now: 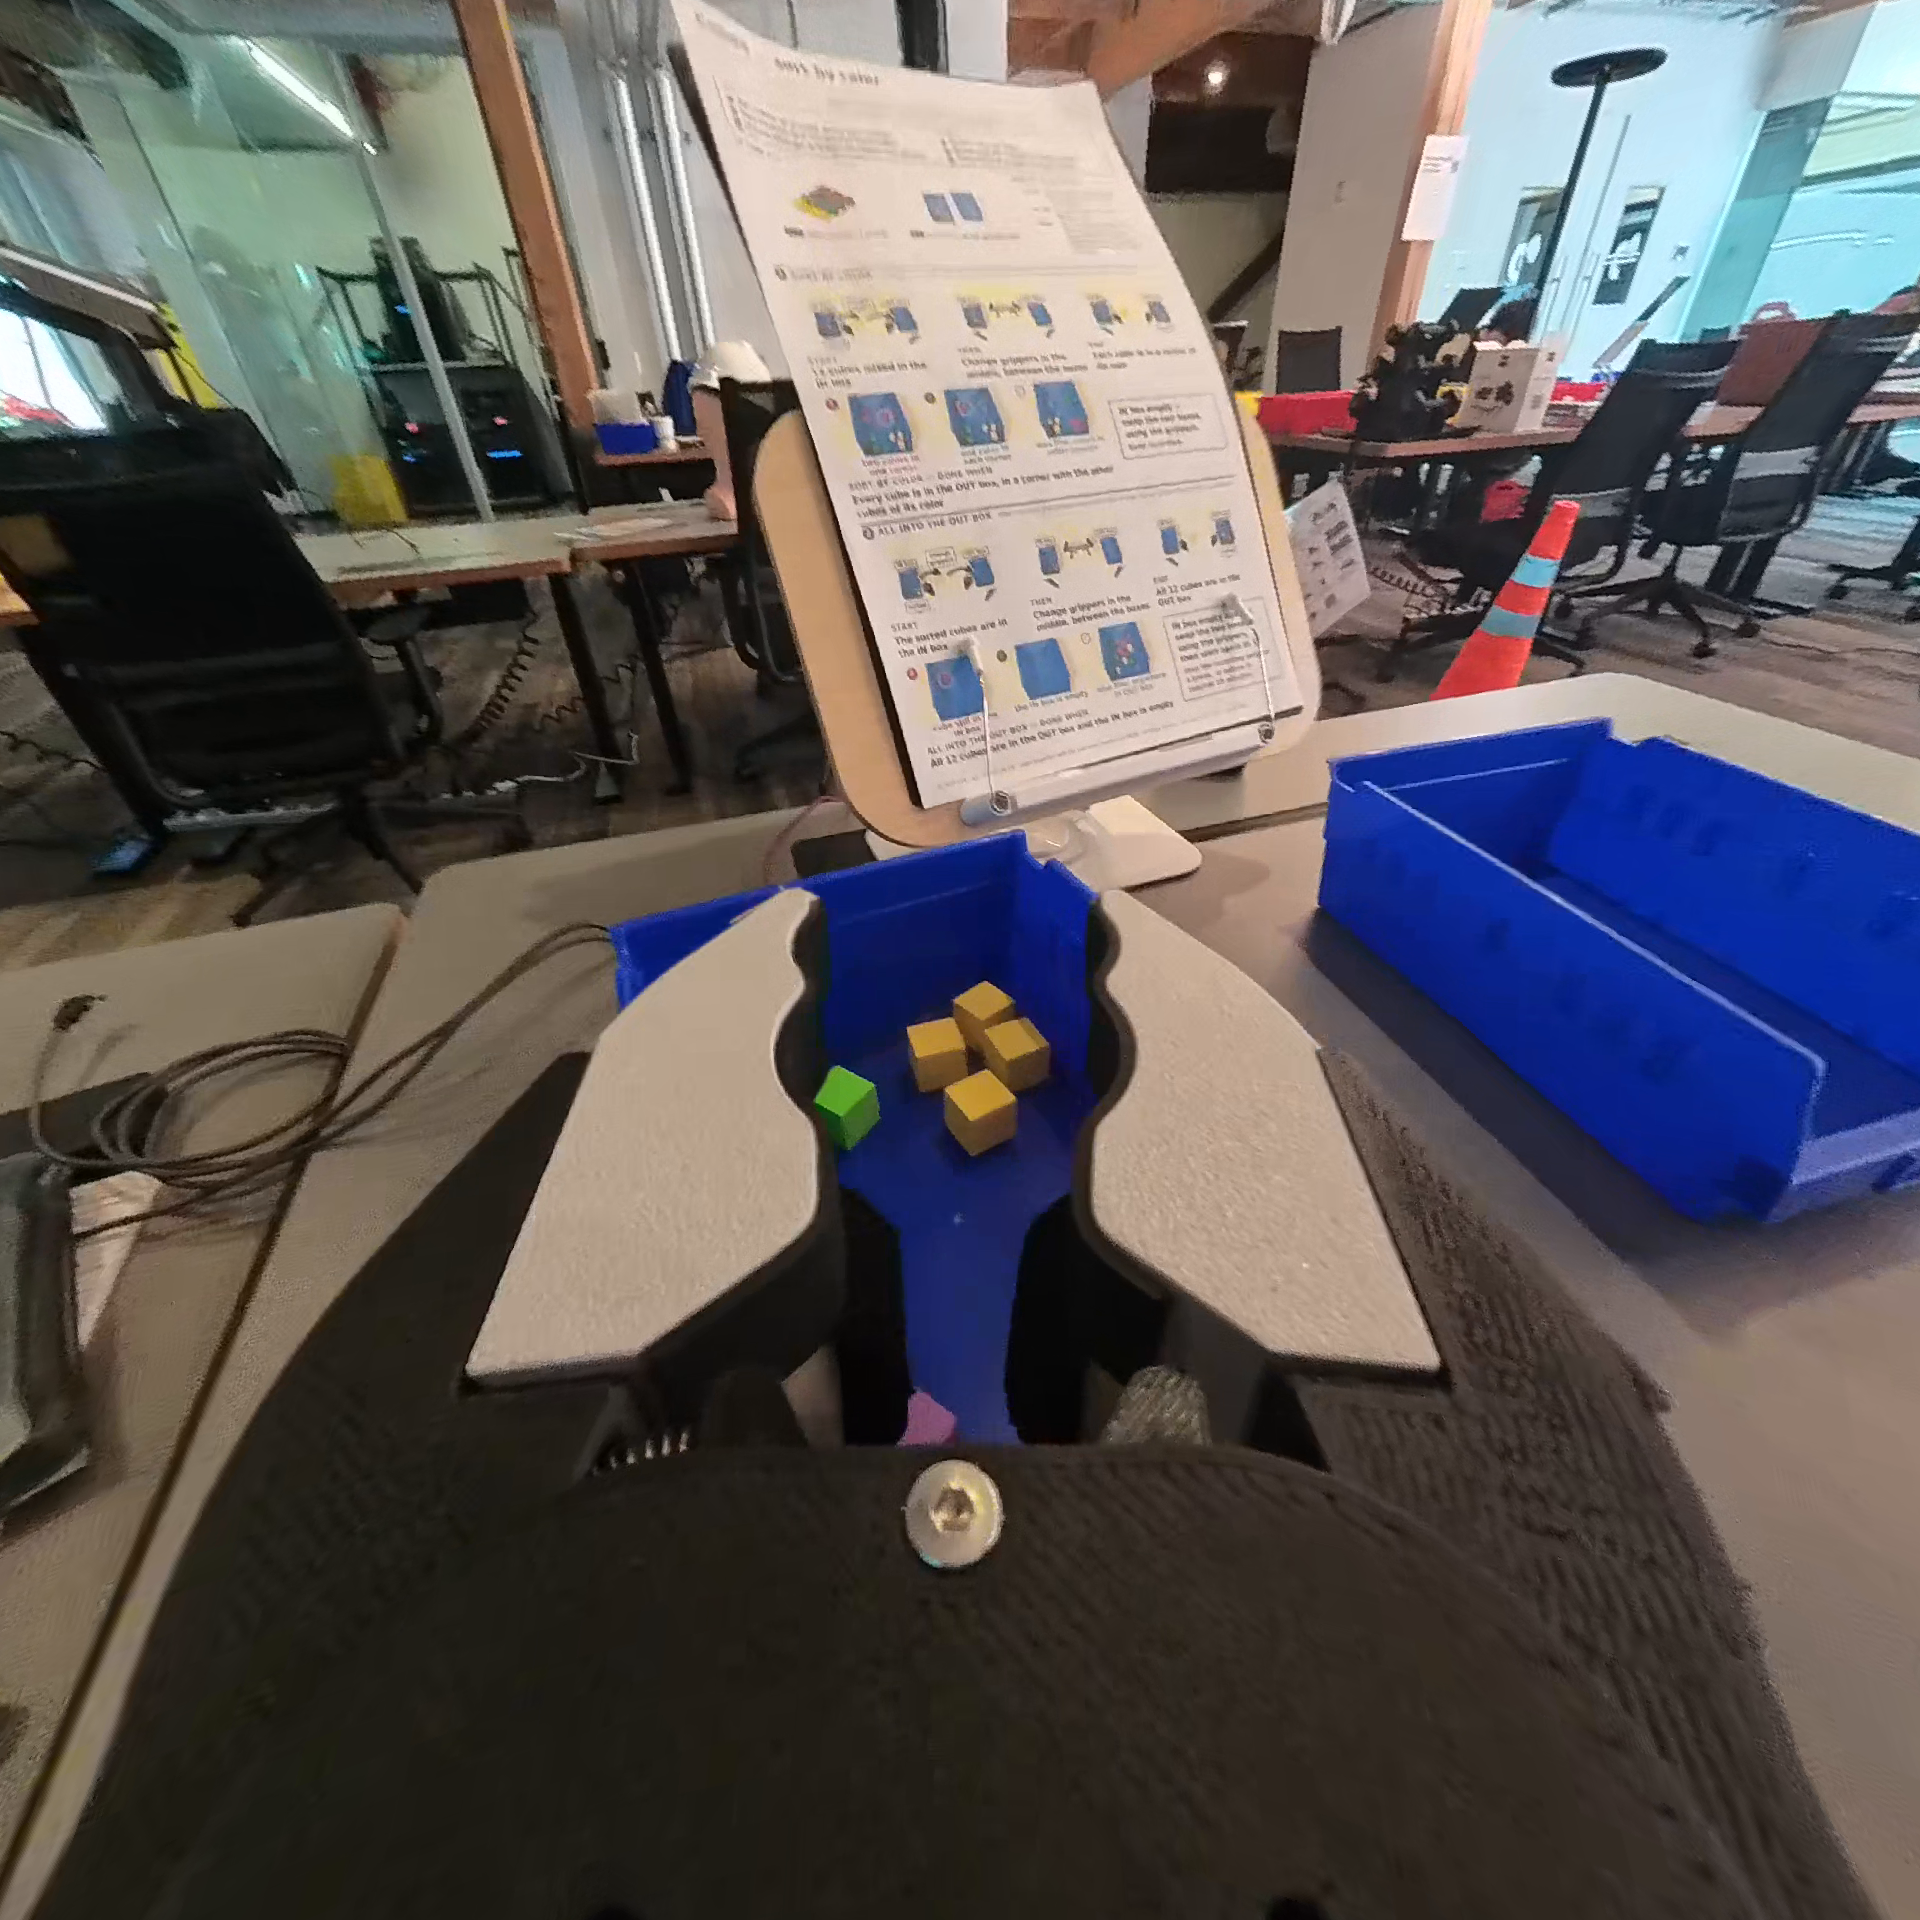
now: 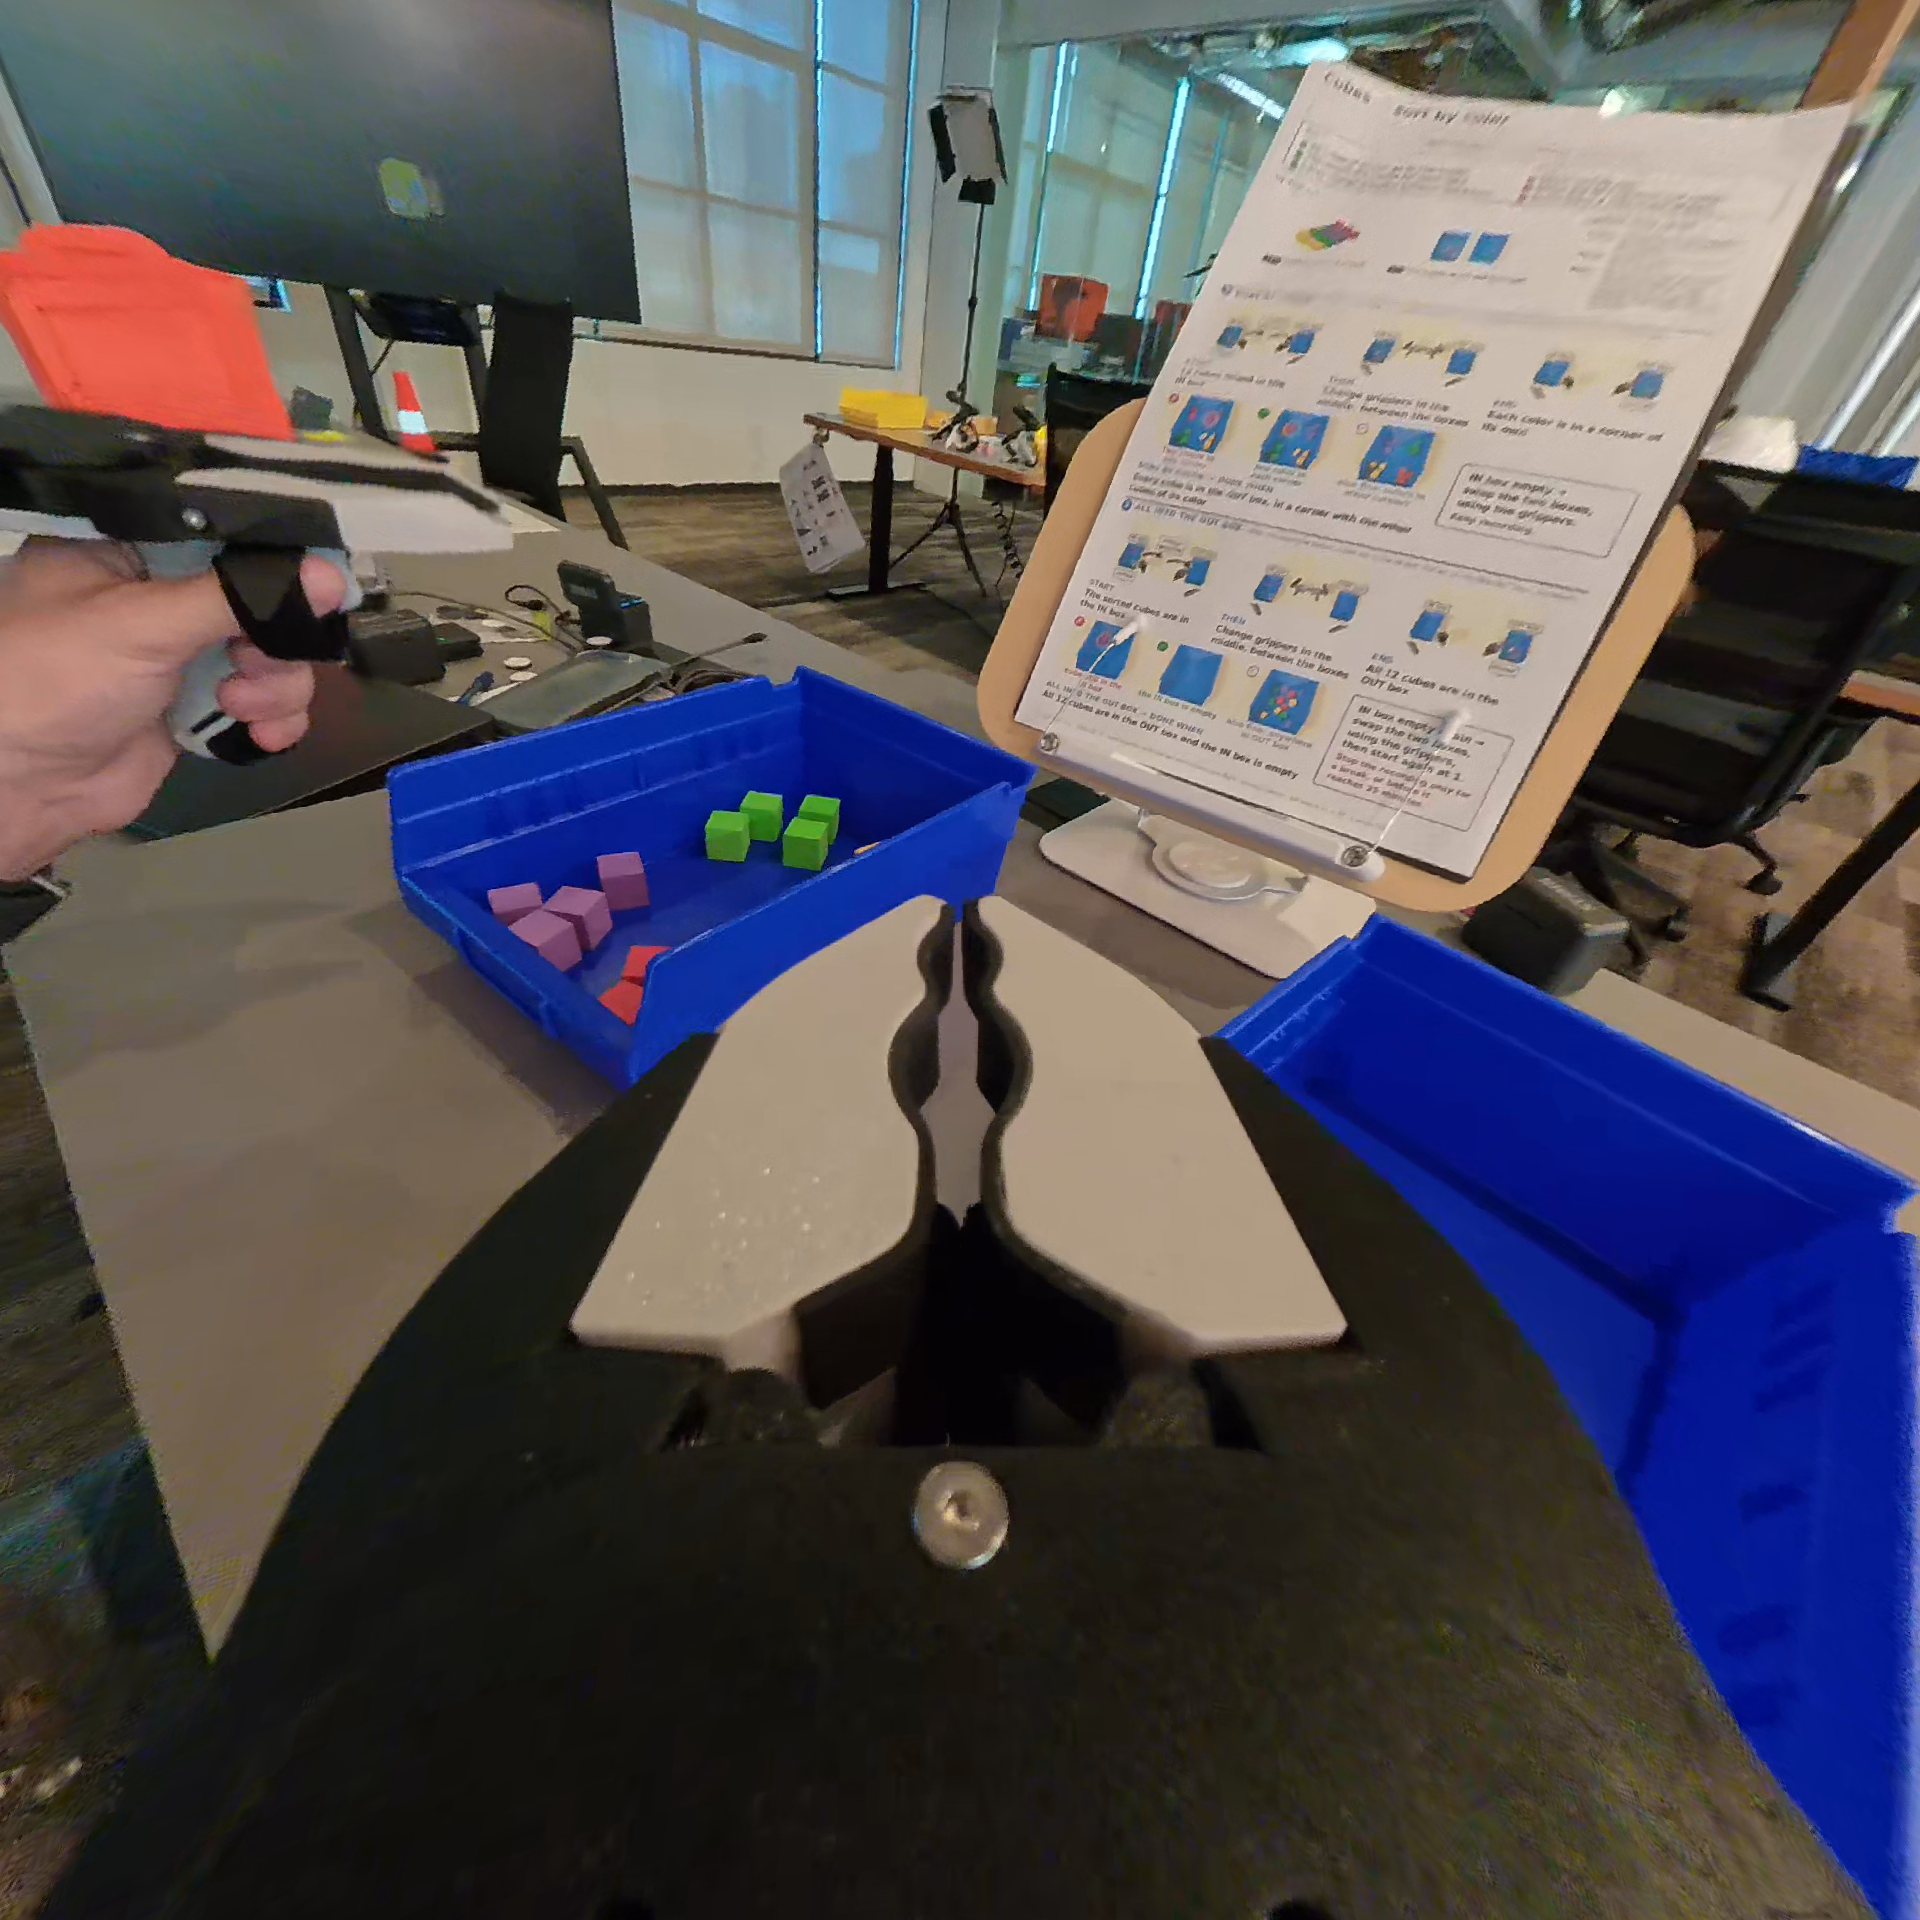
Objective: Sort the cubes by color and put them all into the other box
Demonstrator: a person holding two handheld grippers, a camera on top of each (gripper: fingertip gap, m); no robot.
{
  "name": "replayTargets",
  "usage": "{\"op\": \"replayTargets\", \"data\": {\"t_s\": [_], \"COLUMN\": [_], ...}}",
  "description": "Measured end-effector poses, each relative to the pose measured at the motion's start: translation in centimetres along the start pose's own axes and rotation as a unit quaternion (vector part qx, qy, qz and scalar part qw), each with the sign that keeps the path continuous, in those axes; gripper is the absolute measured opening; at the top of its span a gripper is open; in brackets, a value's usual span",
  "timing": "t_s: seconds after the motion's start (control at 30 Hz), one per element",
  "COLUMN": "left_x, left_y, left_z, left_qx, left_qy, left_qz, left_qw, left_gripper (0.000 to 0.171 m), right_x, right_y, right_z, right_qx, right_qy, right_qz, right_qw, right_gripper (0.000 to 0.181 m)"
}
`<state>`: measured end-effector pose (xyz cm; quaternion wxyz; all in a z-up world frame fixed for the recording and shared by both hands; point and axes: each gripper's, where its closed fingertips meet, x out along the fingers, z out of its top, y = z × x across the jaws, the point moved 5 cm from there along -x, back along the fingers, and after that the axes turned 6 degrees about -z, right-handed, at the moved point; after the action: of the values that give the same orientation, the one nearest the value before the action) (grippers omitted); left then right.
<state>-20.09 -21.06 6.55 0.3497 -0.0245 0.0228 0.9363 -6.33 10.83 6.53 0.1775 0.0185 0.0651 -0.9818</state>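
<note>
In the left wrist view my left gripper (image 1: pixel 956 914) is open with nothing between its fingers. Through the gap I see a blue bin (image 1: pixel 914 935) holding several yellow cubes (image 1: pixel 977 1060), a green cube (image 1: pixel 847 1107) and a purple cube (image 1: pixel 925 1418). In the right wrist view a hand (image 2: pixel 104 675) holds that gripper (image 2: pixel 457 520) in the air, left of the bin (image 2: pixel 582 758). The bin also holds green cubes (image 2: pixel 774 826), purple cubes (image 2: pixel 566 909) and red cubes (image 2: pixel 634 977). My right gripper (image 2: pixel 956 912) is shut with nothing in it, above the table between the two bins.
A second blue bin (image 1: pixel 1538 997), with nothing in it, stands to the right; it also shows in the right wrist view (image 2: pixel 1558 1195). An instruction sheet on a stand (image 1: pixel 1039 468) rises behind the bins. Cables (image 1: pixel 208 1122) lie at the table's left. An orange cone (image 1: pixel 1507 613) stands beyond.
</note>
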Motion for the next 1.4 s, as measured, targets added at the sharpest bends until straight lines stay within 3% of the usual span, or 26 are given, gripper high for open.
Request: {"op": "replayTargets", "data": {"t_s": [0.2,0.5,0.87,1.07,1.4], "left_x": [0.2,0.9,0.7,1.2,1.1], "left_y": [-0.2,0.6,0.7,0.0,0.9], "left_z": [-0.9,-2.3,-1.8,-2.2,-2.6], "left_qx": [-0.011,-0.035,-0.03,-0.024,-0.037], "left_qy": [0.014,0.064,0.053,0.057,0.059], "left_qz": [-0.03,-0.025,-0.028,-0.04,-0.024], "left_qw": [0.999,0.997,0.998,0.997,0.997], "left_gripper": [0.037,0.044,0.045,0.045,0.046], "right_x": [-0.3,1.2,0.3,0.2,1.4], "right_y": [-0.2,0.7,-2.0,-1.5,-0.6], "right_z": [0.0,-1.7,-0.6,-0.3,-1.9], "right_qx": [-0.017,0.023,0.012,0.008,0.003], "right_qy": [-0.005,0.045,0.001,-0.014,0.025], "right_qz": [-0.015,0.043,-0.052,-0.03,-0.004], "right_qw": [1.0,0.998,0.999,0.999,1.0], "right_gripper": [0.0,0.002,0.015,0.01,0.011]}}
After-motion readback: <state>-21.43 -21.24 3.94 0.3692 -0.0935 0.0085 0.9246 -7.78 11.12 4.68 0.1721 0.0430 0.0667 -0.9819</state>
